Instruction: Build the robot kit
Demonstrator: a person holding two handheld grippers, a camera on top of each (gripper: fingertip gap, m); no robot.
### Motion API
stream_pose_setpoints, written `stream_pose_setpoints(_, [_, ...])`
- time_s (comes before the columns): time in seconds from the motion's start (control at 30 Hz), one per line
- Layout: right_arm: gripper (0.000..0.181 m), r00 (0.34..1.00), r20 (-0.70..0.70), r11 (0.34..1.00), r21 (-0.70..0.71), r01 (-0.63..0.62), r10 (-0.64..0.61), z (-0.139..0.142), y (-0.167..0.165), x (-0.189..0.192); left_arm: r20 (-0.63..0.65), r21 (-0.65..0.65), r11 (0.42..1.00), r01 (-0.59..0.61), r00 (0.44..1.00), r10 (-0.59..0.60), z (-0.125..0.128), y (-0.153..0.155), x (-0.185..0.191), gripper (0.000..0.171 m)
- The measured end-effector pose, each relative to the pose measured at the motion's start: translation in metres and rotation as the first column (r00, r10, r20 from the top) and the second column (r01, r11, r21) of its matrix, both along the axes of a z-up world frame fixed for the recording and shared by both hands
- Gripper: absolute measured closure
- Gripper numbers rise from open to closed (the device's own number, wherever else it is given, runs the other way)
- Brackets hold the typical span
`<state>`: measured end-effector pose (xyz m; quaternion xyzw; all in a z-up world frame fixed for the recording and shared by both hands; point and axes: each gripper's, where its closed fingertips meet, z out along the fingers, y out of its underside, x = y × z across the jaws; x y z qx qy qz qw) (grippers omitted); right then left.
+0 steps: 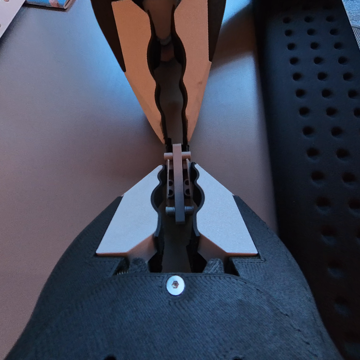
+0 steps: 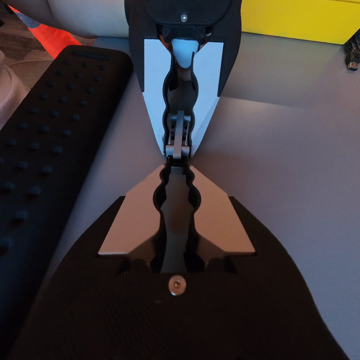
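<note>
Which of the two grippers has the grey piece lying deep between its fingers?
The left gripper; the right gripper only meets the end of the grey piece at its tips.

A desk-like worktop (image 2: 282, 155) — black perforated pad (image 2: 48, 136), loose USB cable (image 2: 352, 60), yellow box (image 2: 300, 19).

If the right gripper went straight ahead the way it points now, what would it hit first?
The right gripper would meet the left gripper first: they face each other tip to tip. The small grey part held in the left one reaches the right fingers, which seem to pinch its end.
</note>
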<state>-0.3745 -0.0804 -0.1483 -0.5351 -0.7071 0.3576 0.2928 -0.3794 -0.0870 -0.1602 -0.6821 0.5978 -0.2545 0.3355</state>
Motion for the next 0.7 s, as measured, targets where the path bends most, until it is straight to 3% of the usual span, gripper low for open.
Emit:
stream_pose_setpoints(0.6, [0.165,1.0,0.017,0.996,0.091,-0.018,0.016,0.001,-0.001,-0.001,0.0,0.005,1.0,-0.001,1.0,0.001,0.0,0.0,0.0,0.148])
stream_pose_setpoints(0.7, [0.158,0.996,0.092,0.99,0.14,-0.027,0.014,-0.011,0.001,0.004,0.0,0.005,1.0,-0.002,1.0,0.002,0.0,0.0,0.0,0.148])
